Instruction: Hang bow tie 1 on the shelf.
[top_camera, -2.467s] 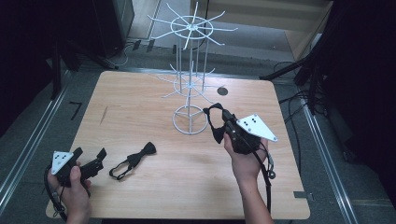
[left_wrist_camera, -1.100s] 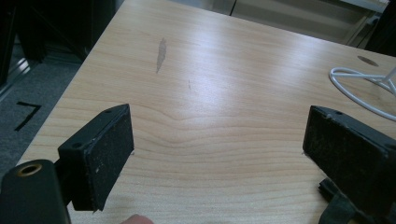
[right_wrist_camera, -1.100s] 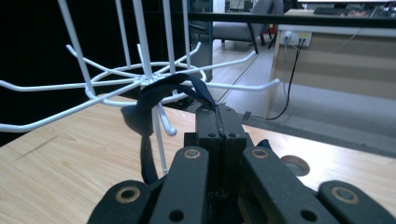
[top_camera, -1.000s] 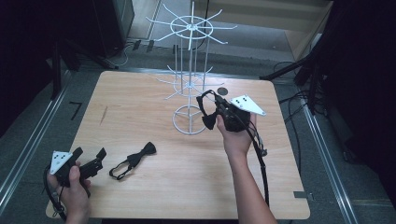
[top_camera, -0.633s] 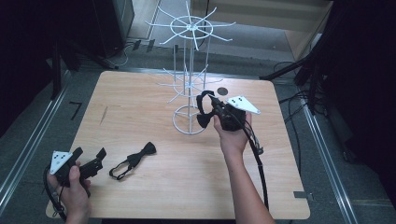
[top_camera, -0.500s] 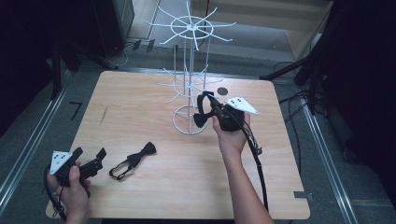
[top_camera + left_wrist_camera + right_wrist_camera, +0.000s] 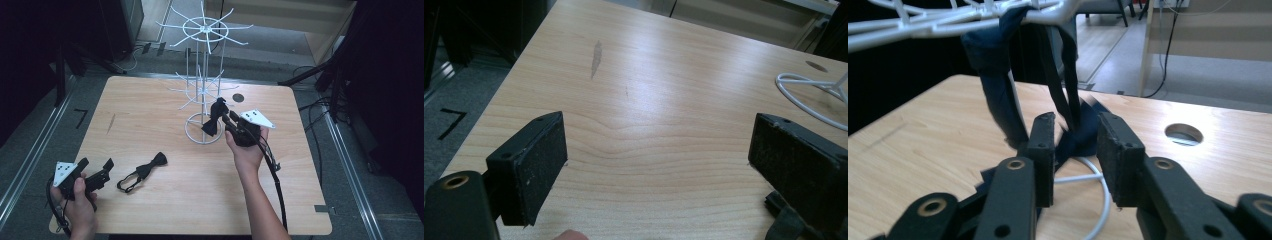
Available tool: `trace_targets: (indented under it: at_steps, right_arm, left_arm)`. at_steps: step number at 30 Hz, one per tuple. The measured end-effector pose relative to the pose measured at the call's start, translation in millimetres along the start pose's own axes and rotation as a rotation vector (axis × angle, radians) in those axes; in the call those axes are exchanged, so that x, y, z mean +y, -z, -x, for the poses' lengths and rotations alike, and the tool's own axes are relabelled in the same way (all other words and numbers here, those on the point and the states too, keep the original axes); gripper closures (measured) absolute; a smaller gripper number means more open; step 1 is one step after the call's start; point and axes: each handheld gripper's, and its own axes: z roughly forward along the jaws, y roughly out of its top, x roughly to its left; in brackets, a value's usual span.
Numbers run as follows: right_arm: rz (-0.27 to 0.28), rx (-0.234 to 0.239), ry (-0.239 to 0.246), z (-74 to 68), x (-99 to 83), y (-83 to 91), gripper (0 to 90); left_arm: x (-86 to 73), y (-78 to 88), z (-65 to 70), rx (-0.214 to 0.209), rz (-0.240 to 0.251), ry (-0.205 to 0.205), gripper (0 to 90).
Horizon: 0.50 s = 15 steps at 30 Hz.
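A white wire display rack [image 7: 202, 95] stands at the table's middle back. My right gripper [image 7: 226, 119] is beside its lower tier, shut on a dark bow tie [image 7: 212, 121]. In the right gripper view the bow tie [image 7: 993, 65] drapes from a rack arm [image 7: 923, 25], its strap running down between the jaws of the right gripper [image 7: 1075, 145]. A second bow tie [image 7: 145, 171] lies flat at front left. Just left of it my left gripper [image 7: 95, 167] rests open; the left gripper [image 7: 654, 165] has bare wood between its jaws, and part of that tie's strap [image 7: 784, 225] shows at the bottom right.
The rack's round base ring [image 7: 204, 131] sits on the wood and also appears as a base ring [image 7: 804, 85] far right. A cable hole [image 7: 238, 98] lies behind the right gripper. Dark cabinets and floor cables surround the table [image 7: 310, 170].
My right gripper has carried the bow tie left and up to the rack's lower arm, where its strap now hangs. The left gripper and the second tie have stayed put.
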Motion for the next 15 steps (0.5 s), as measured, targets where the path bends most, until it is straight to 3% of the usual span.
trace_targets:
  at_steps: [7, 12, 15]
  right_arm:
    - [-0.003, 0.001, 0.063, -10.0, -13.8, 19.2, 66.0]
    - [-0.010, 0.029, 0.110, -22.5, -23.9, 28.5, 66.0]
    - [-0.014, 0.051, 0.113, -30.1, -28.4, 31.4, 66.0]
  left_arm:
    - [0.0, 0.1, 0.4, 0.002, -0.001, -0.003, 9.6]
    - [-0.1, 0.2, 0.5, 0.003, -0.001, -0.004, 9.6]
    - [0.0, 0.3, 0.6, 0.004, -0.003, -0.005, 9.6]
